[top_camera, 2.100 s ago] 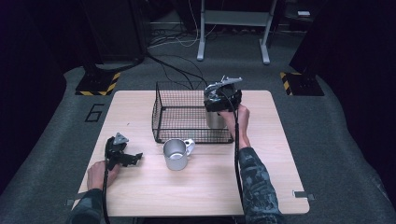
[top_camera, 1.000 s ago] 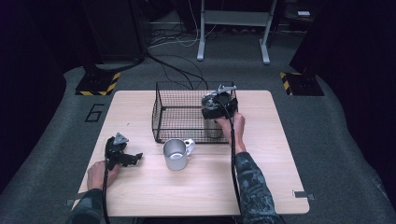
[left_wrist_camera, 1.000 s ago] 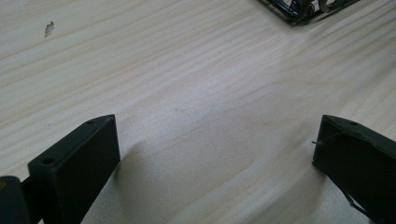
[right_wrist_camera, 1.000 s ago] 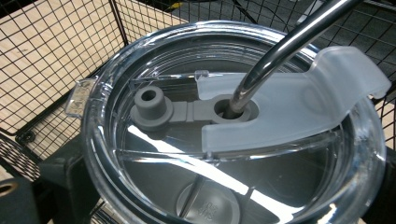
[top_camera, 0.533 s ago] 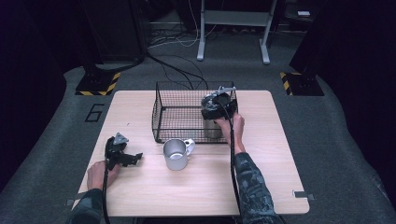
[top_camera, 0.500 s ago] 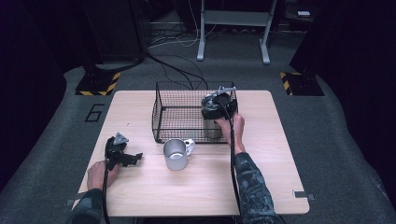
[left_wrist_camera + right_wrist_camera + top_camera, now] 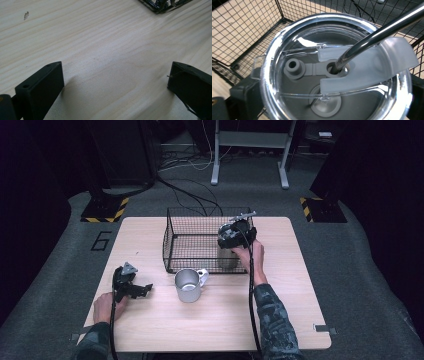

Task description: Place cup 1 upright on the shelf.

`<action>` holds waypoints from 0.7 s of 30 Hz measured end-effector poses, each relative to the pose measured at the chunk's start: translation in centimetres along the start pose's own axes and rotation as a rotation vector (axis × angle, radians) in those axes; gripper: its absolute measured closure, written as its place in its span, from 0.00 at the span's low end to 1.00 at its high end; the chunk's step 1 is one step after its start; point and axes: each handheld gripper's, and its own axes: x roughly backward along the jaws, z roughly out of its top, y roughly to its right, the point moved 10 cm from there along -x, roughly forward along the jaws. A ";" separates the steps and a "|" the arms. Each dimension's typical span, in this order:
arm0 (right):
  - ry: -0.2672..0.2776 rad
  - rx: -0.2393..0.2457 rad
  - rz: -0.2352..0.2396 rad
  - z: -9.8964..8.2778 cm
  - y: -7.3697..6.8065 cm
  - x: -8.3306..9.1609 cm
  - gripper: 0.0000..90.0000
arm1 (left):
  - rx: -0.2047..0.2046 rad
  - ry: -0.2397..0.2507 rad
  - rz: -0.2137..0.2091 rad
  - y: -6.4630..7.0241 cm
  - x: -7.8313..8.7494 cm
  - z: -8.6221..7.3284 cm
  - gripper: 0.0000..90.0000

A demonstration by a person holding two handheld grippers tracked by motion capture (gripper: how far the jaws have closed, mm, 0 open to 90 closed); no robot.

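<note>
tumbler lid (image 7: pixel 337 75): clear glossy plastic, frosted flap | straw (image 7: pixel 384 30): polished metal | wire basket (image 7: pixel 200 240): thin black metal mesh | mug (image 7: pixel 188 285): brushed silver metal | table (image 7: pixel 210 320): pale matt wood, fine grain | left gripper (image 7: pixel 115 85): 2 matt black plastic jaws

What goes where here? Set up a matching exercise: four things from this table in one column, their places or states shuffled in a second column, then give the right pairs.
Things:
1. tumbler
2. metal mug
3. left hand-held gripper
4. wire basket

Places or states:
A. open, low over bare wood at the table's left
B. stands at the back middle of the table
C. clear lid and metal straw, between the right hand-held gripper's jaws inside the basket
D. stands on the table just in front of the basket

Pairs: 1-C, 2-D, 3-A, 4-B
</note>
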 end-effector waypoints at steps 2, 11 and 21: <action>-0.002 0.006 0.009 0.2 -0.1 0.3 0.00 | -0.001 0.000 0.000 0.0 0.0 0.0 0.00; -0.021 0.002 -0.014 0.2 -0.2 1.5 0.00 | 0.000 0.000 0.000 0.0 0.0 0.0 0.00; 0.008 0.033 -0.043 0.8 -0.4 3.8 0.00 | 0.000 0.000 0.000 0.0 0.0 0.0 0.00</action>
